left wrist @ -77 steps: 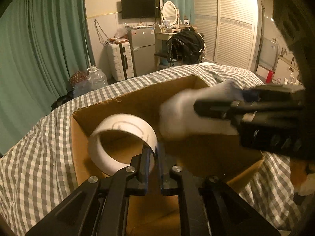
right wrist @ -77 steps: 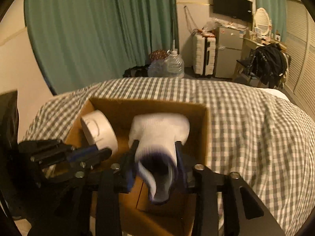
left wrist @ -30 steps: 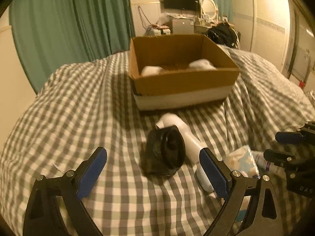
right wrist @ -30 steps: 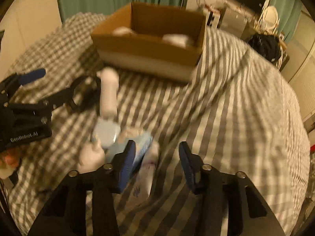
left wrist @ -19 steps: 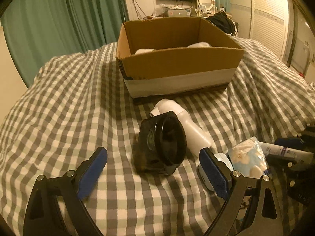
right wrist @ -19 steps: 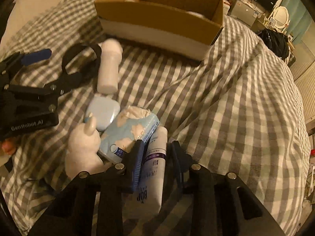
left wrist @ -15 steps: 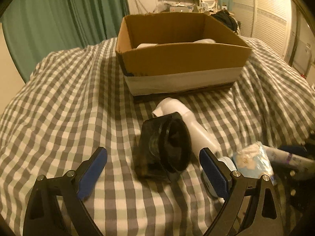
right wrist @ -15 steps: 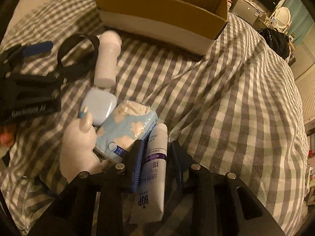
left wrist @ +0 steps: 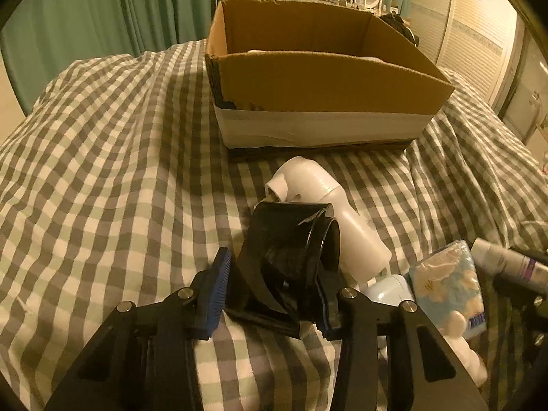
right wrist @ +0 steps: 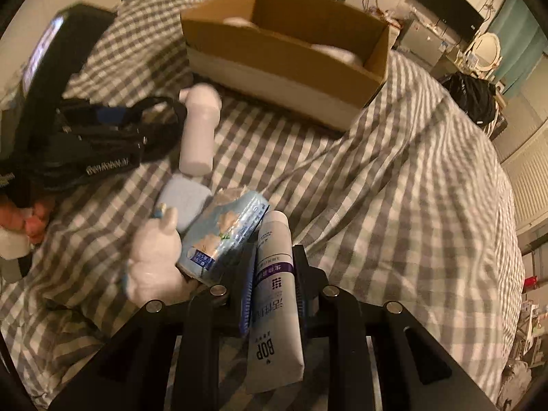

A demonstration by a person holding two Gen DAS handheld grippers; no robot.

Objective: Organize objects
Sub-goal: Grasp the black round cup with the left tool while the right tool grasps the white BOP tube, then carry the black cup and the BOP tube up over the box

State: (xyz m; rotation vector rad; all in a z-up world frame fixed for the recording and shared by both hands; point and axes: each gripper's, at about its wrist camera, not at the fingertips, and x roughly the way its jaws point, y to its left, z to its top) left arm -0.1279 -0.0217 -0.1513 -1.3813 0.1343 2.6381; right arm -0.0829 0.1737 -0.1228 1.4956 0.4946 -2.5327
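My left gripper [left wrist: 272, 287] is shut on a black container [left wrist: 291, 257] lying on the checked bedspread. A white bottle [left wrist: 328, 209] lies right behind it. My right gripper [right wrist: 272, 284] is shut on a white tube with a purple band [right wrist: 274, 294]. Beside the tube lie a blue tissue pack [right wrist: 226, 233], a pale blue case [right wrist: 183, 200] and a white plush toy [right wrist: 154, 257]. The open cardboard box [left wrist: 318, 78] stands further back, with white items inside [right wrist: 332, 53].
The checked bedspread [left wrist: 102, 157] covers the bed all around. Green curtains [left wrist: 113, 13] hang behind. A wardrobe [left wrist: 479, 44], a TV and a desk stand at the back. The left gripper also shows in the right wrist view [right wrist: 102, 130].
Both grippers left the box and came down to the loose items. The left jaws closed on the black container. The right jaws closed on the white tube.
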